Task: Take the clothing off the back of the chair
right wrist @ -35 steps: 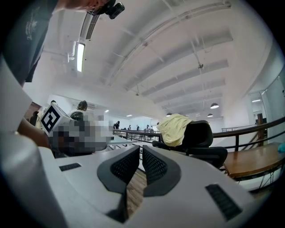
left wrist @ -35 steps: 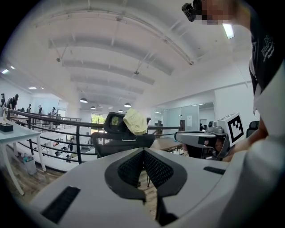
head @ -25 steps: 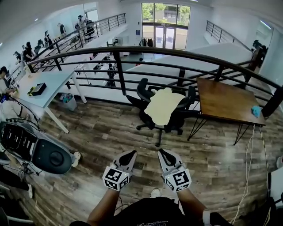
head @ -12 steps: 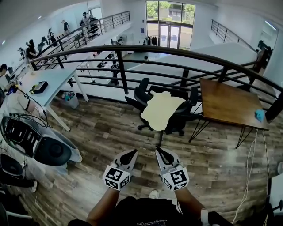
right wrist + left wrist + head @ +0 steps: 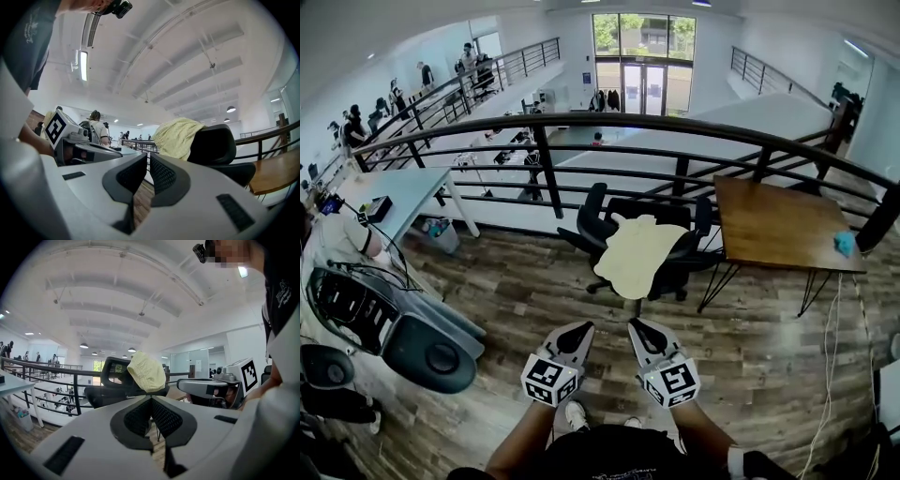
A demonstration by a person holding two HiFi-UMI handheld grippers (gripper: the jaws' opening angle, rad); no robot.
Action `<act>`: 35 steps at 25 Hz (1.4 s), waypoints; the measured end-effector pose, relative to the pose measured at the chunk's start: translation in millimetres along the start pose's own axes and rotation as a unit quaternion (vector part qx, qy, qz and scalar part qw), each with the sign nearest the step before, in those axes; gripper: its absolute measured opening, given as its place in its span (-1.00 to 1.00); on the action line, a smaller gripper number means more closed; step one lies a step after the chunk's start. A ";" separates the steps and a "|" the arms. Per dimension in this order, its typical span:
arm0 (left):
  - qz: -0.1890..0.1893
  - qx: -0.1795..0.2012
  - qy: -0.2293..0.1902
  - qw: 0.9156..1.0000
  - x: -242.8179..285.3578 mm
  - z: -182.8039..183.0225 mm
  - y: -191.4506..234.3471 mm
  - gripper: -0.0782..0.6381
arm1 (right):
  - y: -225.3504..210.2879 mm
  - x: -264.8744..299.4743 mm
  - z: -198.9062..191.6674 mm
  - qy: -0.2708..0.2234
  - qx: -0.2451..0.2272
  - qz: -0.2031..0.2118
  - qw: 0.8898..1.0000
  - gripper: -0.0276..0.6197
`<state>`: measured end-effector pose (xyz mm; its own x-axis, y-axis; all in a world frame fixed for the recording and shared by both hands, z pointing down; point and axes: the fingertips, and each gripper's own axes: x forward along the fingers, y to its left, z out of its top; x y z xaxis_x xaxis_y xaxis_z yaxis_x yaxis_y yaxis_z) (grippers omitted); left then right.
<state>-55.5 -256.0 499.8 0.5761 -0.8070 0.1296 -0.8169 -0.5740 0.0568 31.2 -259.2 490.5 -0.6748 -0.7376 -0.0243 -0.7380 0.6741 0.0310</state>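
A pale yellow garment (image 5: 636,255) hangs over the back of a black office chair (image 5: 682,251) that stands by the railing. Both grippers are held side by side in front of me, a good stretch short of the chair and pointing at it. My left gripper (image 5: 580,329) is shut and holds nothing. My right gripper (image 5: 635,325) is shut and empty too. In the left gripper view the garment (image 5: 146,371) shows over the closed jaws of the left gripper (image 5: 151,399), draped on the chair (image 5: 111,376). The right gripper view shows the garment (image 5: 178,136) and the chair (image 5: 213,143) beyond the right gripper (image 5: 146,157).
A black metal railing (image 5: 675,131) runs behind the chair, and a second black chair (image 5: 589,211) stands beside it. At the right is a wooden table (image 5: 783,220) carrying a blue object (image 5: 846,244). A grey machine (image 5: 394,328) and a white table (image 5: 394,183) stand at the left. Cables (image 5: 825,375) lie on the floor.
I have walked closer to the chair: it and the garment now sit lower and nearer in the head view. Both grippers have travelled forward with me, still shut.
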 end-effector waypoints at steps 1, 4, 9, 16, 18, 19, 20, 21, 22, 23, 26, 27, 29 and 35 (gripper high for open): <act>-0.004 0.002 0.001 1.000 3.0 1.3 3.9 -0.74 | -0.7 4.3 1.3 -0.001 -0.001 -0.005 1.000 -0.83; -0.012 0.004 -0.005 1.000 9.8 7.4 16.1 -0.75 | -4.8 14.8 6.3 -0.010 0.001 -0.026 1.000 -0.83; -0.030 0.005 -0.011 0.999 15.2 13.6 33.3 -0.75 | -13.4 24.3 19.1 -0.023 -0.003 -0.047 0.999 -0.82; -0.033 -0.001 -0.045 0.998 19.6 27.2 55.7 -0.74 | -27.4 32.1 36.0 -0.037 -0.019 -0.091 0.995 -0.62; -0.038 -0.004 -0.049 0.998 24.4 29.2 58.3 -0.74 | -32.1 35.8 35.3 -0.034 -0.019 -0.102 0.994 -0.37; -0.040 -0.006 -0.049 0.998 26.1 29.1 59.4 -0.75 | -34.9 37.3 34.5 -0.033 -0.017 -0.110 0.993 -0.28; -0.042 -0.008 -0.048 0.998 27.1 28.7 60.7 -0.75 | -37.8 38.5 33.9 -0.033 -0.014 -0.119 0.992 -0.24; -0.043 -0.009 -0.047 0.998 27.6 28.2 62.2 -0.75 | -41.1 39.5 33.5 -0.033 -0.008 -0.130 0.991 -0.18; -0.044 -0.010 -0.047 0.998 27.8 27.9 63.9 -0.75 | -45.1 40.5 33.3 -0.033 -0.001 -0.141 0.989 -0.13; -0.044 -0.010 -0.047 0.998 28.0 27.7 65.7 -0.74 | -49.5 41.4 33.0 -0.032 0.006 -0.153 0.988 -0.10; -0.041 -0.008 -0.051 0.998 28.1 28.1 71.7 -0.75 | -60.9 45.3 31.4 -0.025 0.021 -0.175 0.984 -0.04; -0.040 -0.008 -0.052 0.998 28.2 28.7 73.9 -0.75 | -63.1 47.2 31.4 -0.024 0.023 -0.178 0.983 -0.03; -0.038 -0.008 -0.054 0.998 29.3 29.8 78.3 -0.74 | -65.9 52.0 32.6 -0.020 0.021 -0.180 0.983 -0.02; -0.041 -0.011 -0.052 0.998 33.9 29.3 86.3 -0.74 | -74.7 69.1 37.4 -0.011 0.004 -0.196 0.981 0.00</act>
<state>-105.7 -337.0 480.1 0.6404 -0.7678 0.0199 -0.7663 -0.6369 0.0846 39.5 -359.1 449.1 -0.3402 -0.9388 -0.0538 -0.9403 0.3403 0.0063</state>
